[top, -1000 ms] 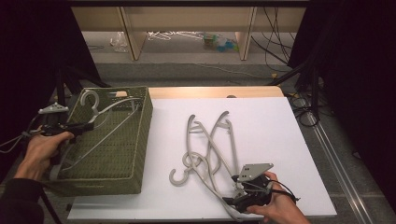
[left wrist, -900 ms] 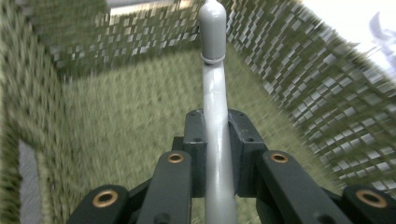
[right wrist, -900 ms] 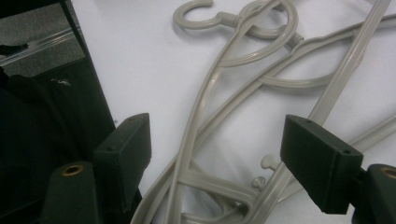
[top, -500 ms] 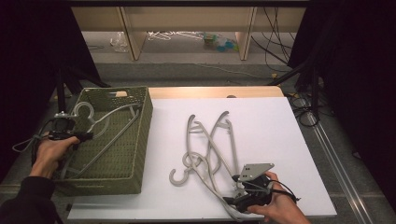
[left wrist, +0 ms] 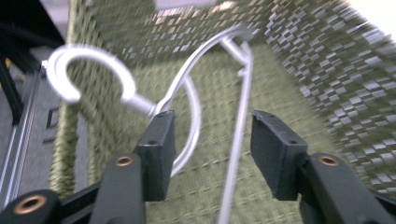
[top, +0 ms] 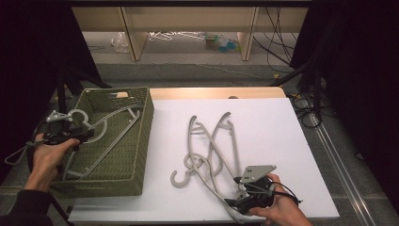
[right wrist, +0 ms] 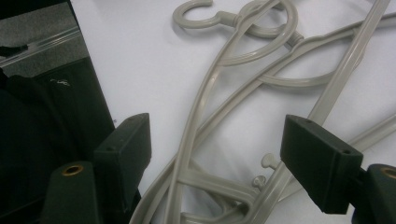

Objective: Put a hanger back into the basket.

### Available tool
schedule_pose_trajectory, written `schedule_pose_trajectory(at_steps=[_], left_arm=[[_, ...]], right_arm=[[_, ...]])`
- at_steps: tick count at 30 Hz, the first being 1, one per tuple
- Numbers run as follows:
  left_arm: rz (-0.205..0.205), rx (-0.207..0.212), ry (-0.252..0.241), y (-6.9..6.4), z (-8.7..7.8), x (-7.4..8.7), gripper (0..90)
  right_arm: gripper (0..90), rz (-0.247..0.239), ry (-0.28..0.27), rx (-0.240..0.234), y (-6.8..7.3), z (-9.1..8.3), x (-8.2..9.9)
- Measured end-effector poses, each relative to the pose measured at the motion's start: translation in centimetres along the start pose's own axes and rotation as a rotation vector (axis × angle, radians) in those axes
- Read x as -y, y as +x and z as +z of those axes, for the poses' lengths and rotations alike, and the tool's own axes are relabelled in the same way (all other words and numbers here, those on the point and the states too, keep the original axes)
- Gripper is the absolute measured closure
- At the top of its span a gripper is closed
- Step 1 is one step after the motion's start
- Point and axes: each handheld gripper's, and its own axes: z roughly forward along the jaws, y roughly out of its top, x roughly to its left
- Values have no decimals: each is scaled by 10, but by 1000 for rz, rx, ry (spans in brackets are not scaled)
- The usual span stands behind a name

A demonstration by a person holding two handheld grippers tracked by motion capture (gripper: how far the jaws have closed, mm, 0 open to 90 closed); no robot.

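A grey plastic hanger [top: 113, 136] lies slanted in the green woven basket [top: 146, 136], its hook [left wrist: 70, 79] up at the basket's left rim. My left gripper [top: 83, 135] is at that rim. Its jaws have just been opening and now stand apart around the hanger's neck and bar [left wrist: 236, 140] without pressing on them. A tangle of grey hangers [top: 211, 141] lies on the white table [top: 282, 136]. My right gripper [top: 235, 200] sits at their near end, open, with hanger arms [right wrist: 201, 107] between its jaws [right wrist: 217, 144].
The basket's wall [left wrist: 299, 60] rises close on the right of the left gripper. A wooden strip [top: 211, 92] edges the table's far side. Cables [top: 306, 108] and black stands flank the table; a shelf with clutter [top: 188, 35] stands behind.
The left gripper carried the hanger down into the basket and let go of it; its jaws opened. The right gripper and the hangers on the table have not moved.
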Motion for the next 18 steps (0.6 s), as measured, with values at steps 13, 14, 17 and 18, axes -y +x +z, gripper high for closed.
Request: schedule_pose_trajectory(at_steps=[13, 14, 17, 18], left_arm=[[0, 282, -293, -97, -51, 21, 319], [-1, 290, -296, -103, -51, 24, 298], [-11, 334, -310, -124, -51, 32, 230], [-25, 372, -313, -131, -50, 34, 213]], right_arm=[[256, 36, -64, 25, -1, 2, 1], [255, 47, -73, 33, -1, 2, 1], [250, 55, -93, 37, -2, 2, 0], [248, 67, -99, 43, -2, 3, 0]])
